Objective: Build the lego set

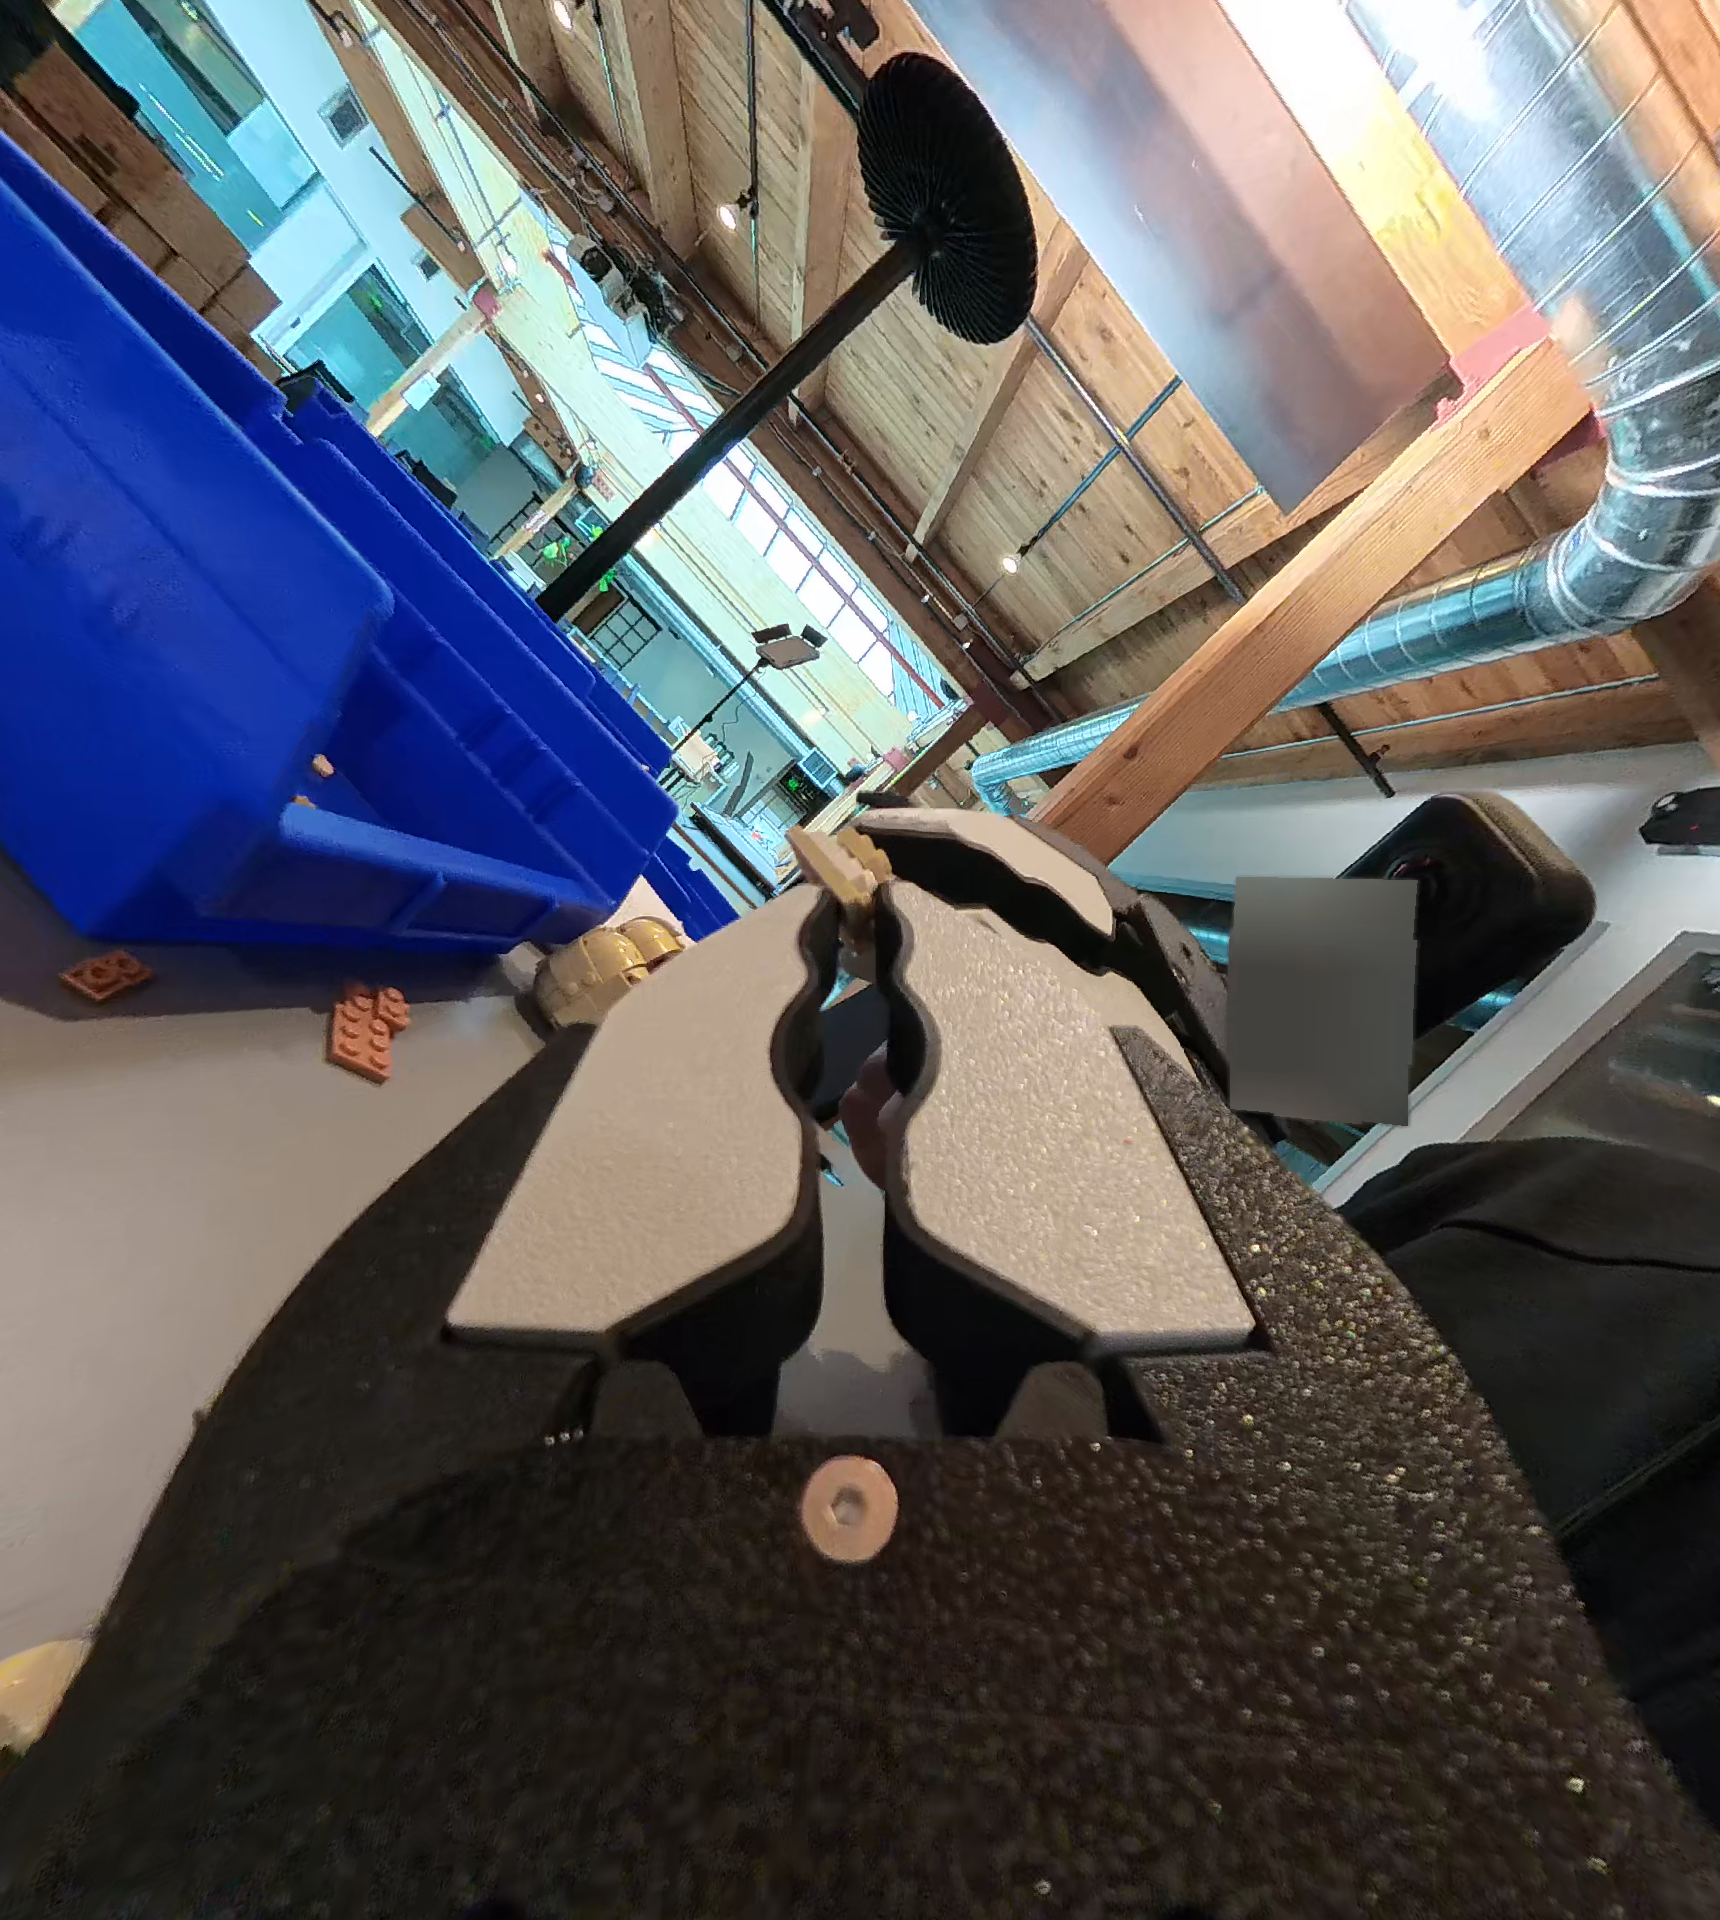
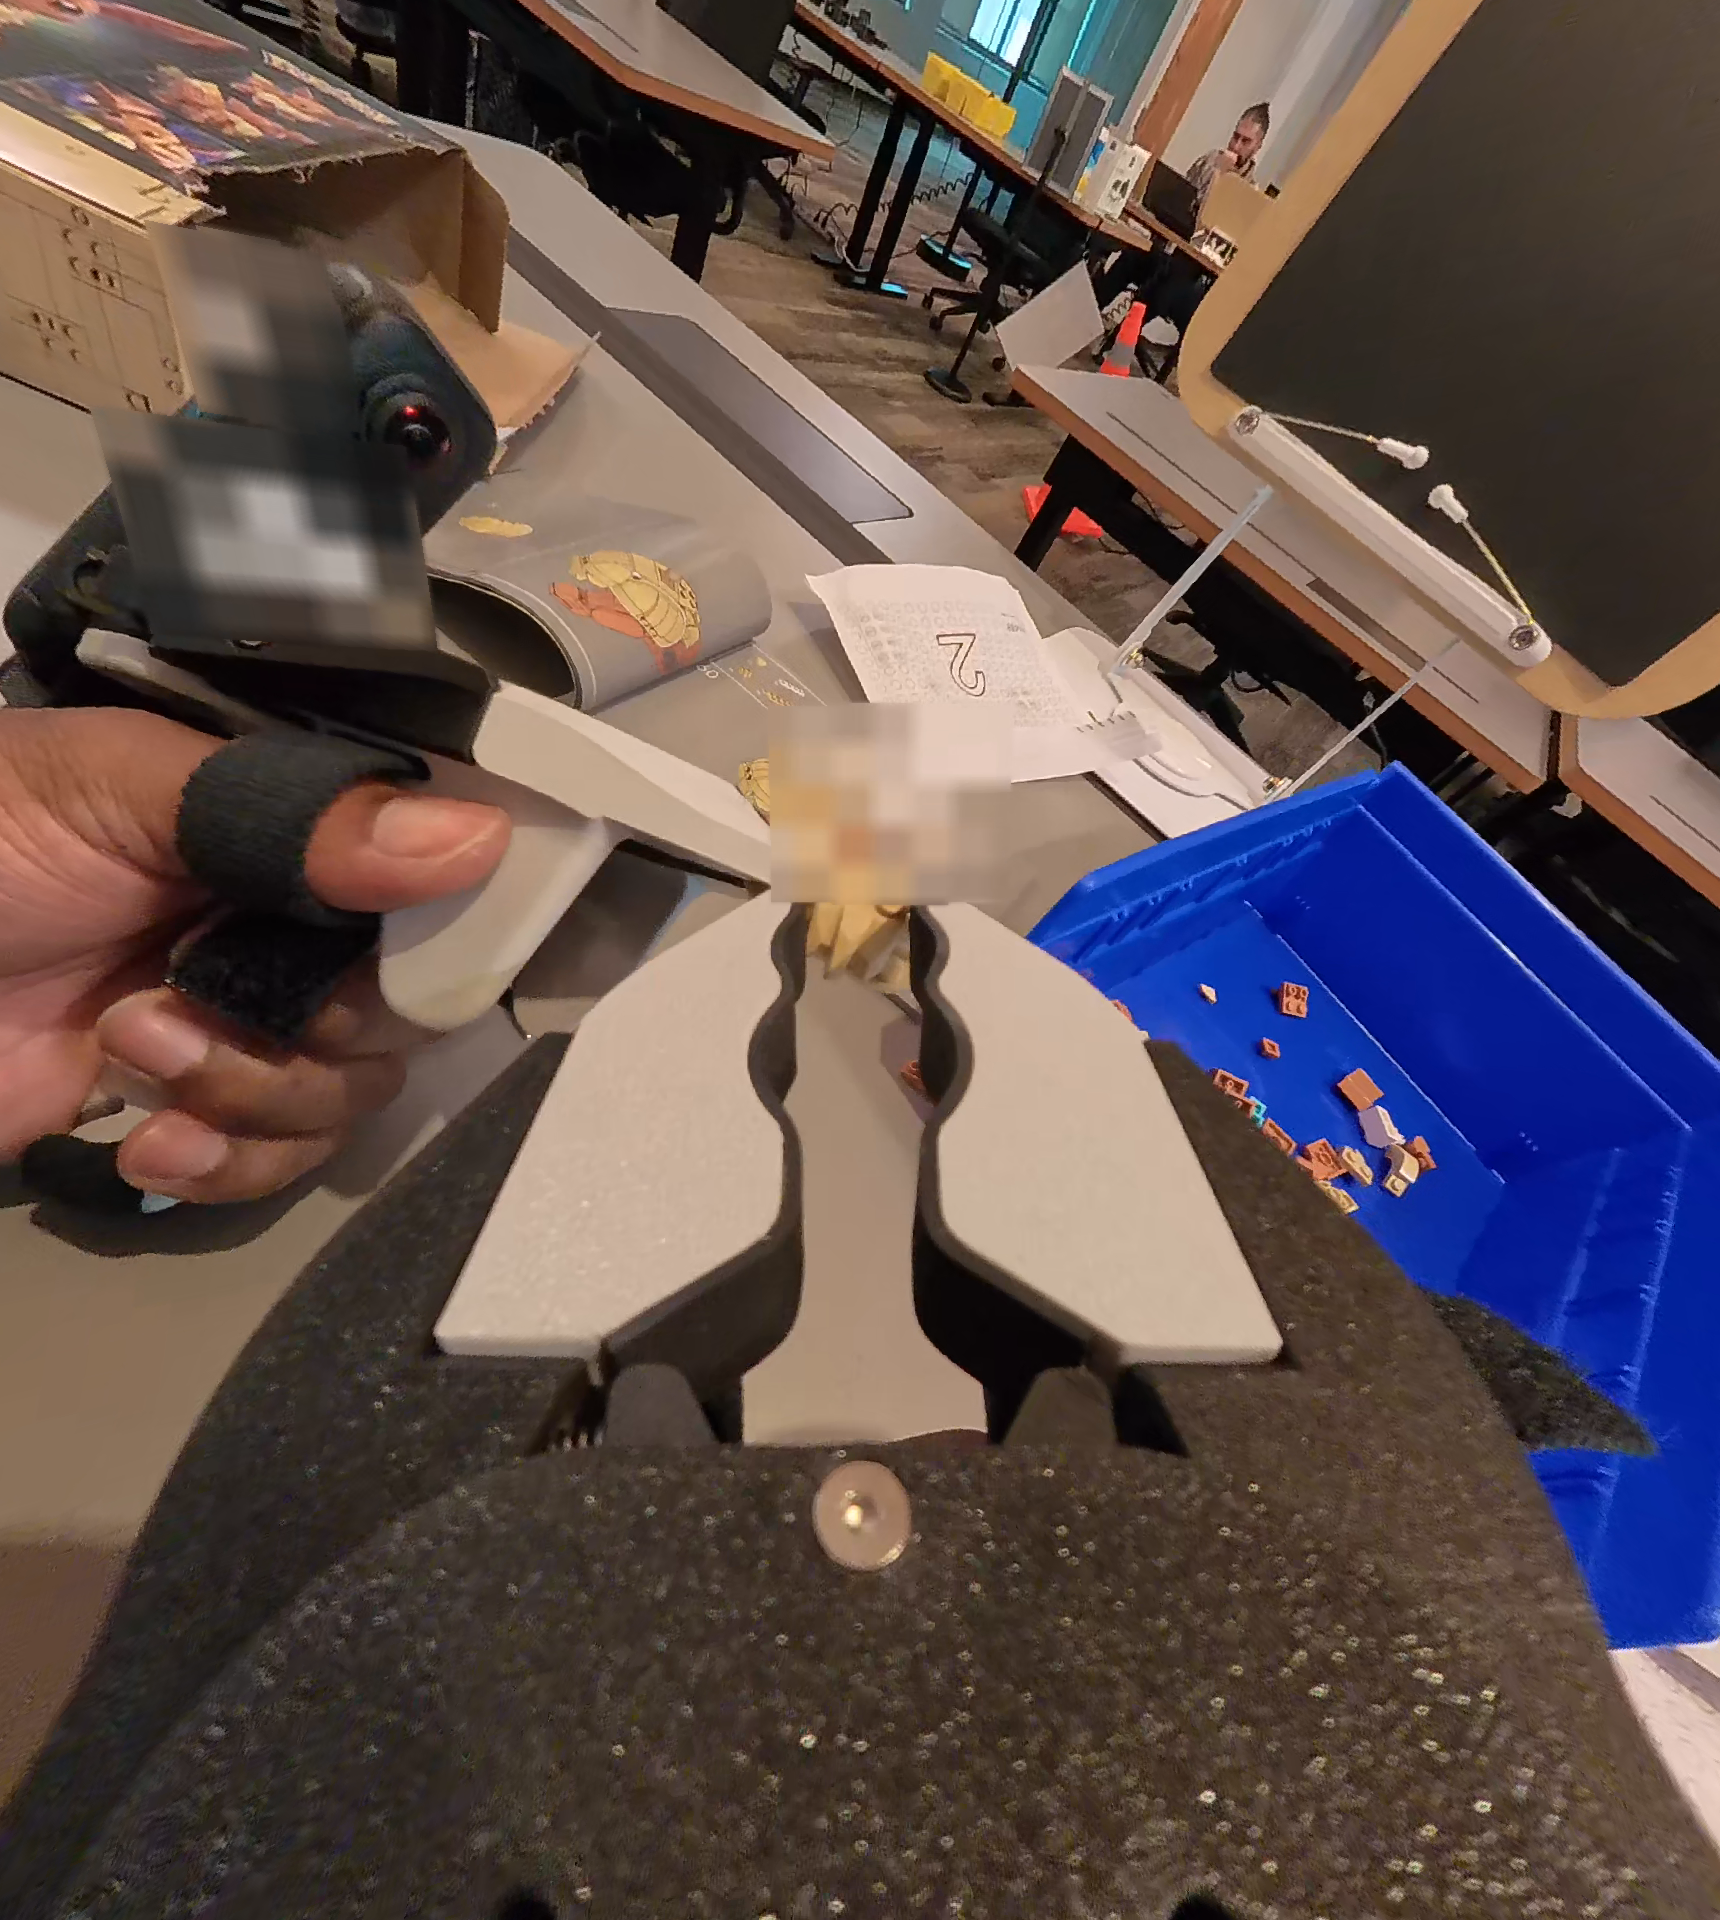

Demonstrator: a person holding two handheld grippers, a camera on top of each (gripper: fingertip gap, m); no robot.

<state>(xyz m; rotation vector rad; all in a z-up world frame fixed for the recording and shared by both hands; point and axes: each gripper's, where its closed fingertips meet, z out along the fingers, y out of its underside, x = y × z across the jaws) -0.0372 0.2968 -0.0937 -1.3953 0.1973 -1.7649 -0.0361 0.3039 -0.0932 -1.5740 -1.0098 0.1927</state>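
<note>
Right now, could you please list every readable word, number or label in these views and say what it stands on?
I do not quote writing; its bearers:
White printed paper sheet: a large mark over tiny print.
Colourful cardboard box: print blurred.
Open grey instruction booklet: pictures, tiny marks.
Blue plastic bin: none visible.

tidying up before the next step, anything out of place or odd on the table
A few reddish-brown plates lie loose on the table outside the blue bin, and the set's cardboard box has a torn flap. Both grippers are shut on small tan pieces; nothing looks spilled.
</note>
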